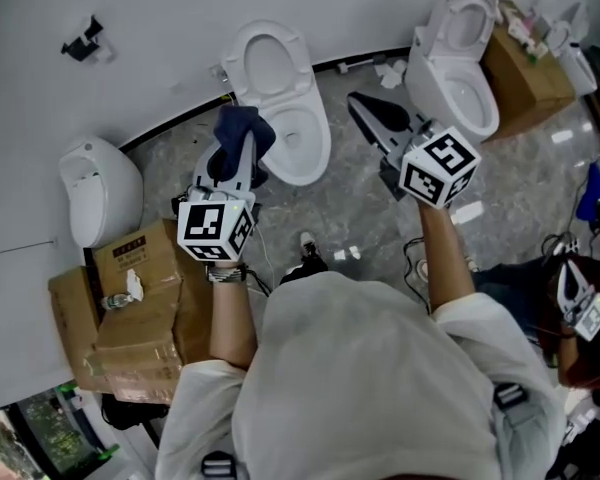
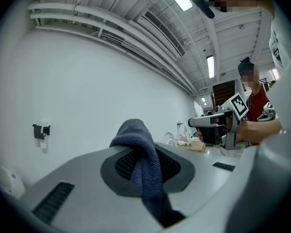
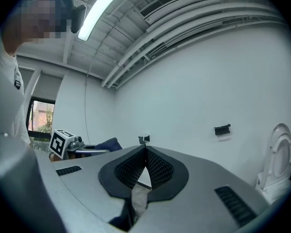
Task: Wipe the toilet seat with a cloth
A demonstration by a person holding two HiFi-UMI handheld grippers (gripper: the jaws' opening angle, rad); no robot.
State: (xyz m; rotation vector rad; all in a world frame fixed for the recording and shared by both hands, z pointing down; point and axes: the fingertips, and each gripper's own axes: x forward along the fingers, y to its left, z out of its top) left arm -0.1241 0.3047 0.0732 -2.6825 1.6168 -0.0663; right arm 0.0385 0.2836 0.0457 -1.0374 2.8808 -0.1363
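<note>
Workshop-like hall, several toilets, cardboard boxes, exposed ceiling ducts

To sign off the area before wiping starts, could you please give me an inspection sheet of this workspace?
Surface: grey marbled floor, white wall behind.
Job's things: dark blue cloth held by the left gripper; toilet ahead, lid up; second toilet to its right.
Clutter: cardboard boxes at left, another box behind the second toilet; paper scraps on the floor.
Grippers: left shut on the cloth; right gripper shut, empty.
Cables: thin dark cable on the floor by the right arm.
Surroundings: white wall fixture at left; another person at the right edge.
</note>
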